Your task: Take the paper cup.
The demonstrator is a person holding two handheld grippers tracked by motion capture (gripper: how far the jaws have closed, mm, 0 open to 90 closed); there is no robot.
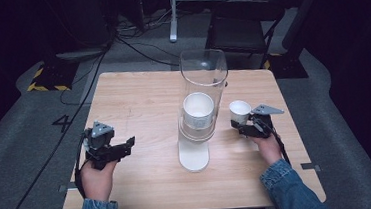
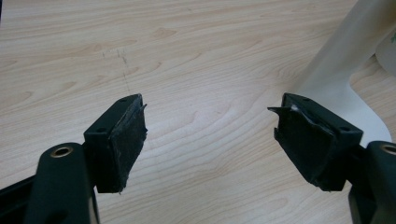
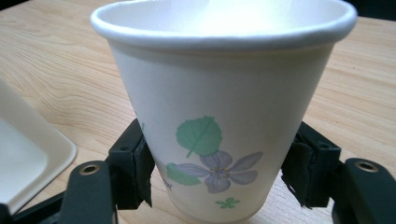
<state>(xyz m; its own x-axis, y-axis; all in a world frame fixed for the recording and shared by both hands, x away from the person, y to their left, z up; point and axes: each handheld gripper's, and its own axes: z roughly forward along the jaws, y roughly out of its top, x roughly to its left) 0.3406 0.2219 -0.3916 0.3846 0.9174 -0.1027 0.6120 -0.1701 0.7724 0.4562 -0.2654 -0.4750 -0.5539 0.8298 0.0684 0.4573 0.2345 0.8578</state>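
Observation:
A white paper cup (image 1: pixel 239 109) with a flower and leaf print (image 3: pixel 219 107) stands upright between my right gripper's jaws, right of the dispenser. My right gripper (image 1: pixel 241 123) (image 3: pixel 219 175) is shut on the cup's lower part, one pad on each side. I cannot tell whether the cup's base touches the table. A clear tube dispenser (image 1: pixel 204 78) stands at the table's middle on a white base (image 1: pixel 194 157), with a stack of cups (image 1: pixel 198 111) inside. My left gripper (image 1: pixel 128 144) (image 2: pixel 208 112) is open and holds nothing, low over bare wood left of the base (image 2: pixel 343 65).
The wooden table (image 1: pixel 138 98) has its edges close on every side. One corner of the white base (image 3: pixel 28 158) lies left of the held cup. A black chair (image 1: pixel 245 24), floor cables (image 1: pixel 134 48) and yellow-black tape (image 1: pixel 41 80) lie beyond the far edge.

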